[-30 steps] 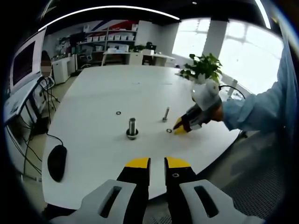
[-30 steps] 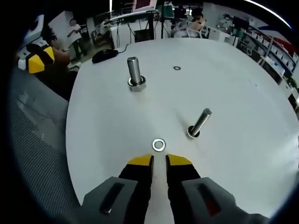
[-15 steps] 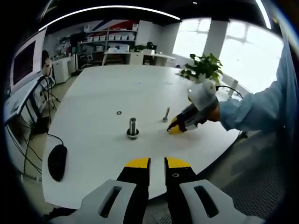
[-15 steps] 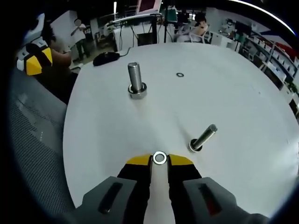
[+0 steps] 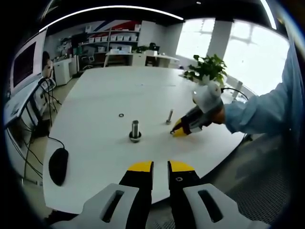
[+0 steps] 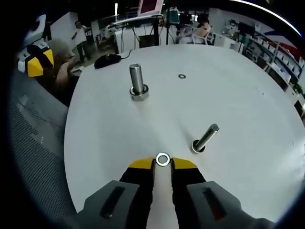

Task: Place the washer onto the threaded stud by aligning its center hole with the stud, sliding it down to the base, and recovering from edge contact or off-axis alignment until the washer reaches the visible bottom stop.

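Here the washer [image 6: 163, 160] is seen lying flat between the right gripper [image 6: 162, 163] tips, low in the frame centre.
The thin stud [image 6: 205, 138] is tilted toward the upper right; right jaws are apart around the washer, and left gripper [image 5: 160, 166] jaws are parted, empty.

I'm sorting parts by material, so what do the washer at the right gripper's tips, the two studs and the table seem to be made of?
Washer: bare metal by its silvery ring shine, probably steel. Thick stud and thin stud: grey metal with a dull gleam, likely steel too; threads too small to judge. Table: smooth matte white top, perhaps laminate; the core can't be told.
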Tool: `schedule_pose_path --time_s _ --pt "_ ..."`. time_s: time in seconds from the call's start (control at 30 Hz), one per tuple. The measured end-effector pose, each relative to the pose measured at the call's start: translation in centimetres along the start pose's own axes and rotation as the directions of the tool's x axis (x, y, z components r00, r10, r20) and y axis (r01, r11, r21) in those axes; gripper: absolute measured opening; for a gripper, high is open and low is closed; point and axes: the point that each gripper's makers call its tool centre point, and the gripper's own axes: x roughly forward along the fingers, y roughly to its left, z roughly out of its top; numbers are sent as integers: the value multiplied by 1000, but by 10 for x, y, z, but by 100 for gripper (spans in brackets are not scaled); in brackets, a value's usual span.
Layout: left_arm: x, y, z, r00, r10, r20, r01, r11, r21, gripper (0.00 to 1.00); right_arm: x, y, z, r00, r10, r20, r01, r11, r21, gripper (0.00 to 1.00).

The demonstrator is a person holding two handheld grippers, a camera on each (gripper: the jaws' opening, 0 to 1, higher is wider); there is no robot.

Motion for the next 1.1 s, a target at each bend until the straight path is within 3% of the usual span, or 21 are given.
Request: schedule_pose_path --time_s 0.3,0.73,1.1 --pt "1 0 0 1000 1 1 -1 1000 0 9 -5 0 5 1000 -12 2 12 999 -40 15" --pt "1 -1 0 1000 -3 0 3 1000 4 9 -29 -25 40 991 -86 104 89 996 -24 15" --pt "1 -1 1 1000 -2 3 2 1000 0 9 -35 -35 49 982 -128 142 130 991 -7 15"
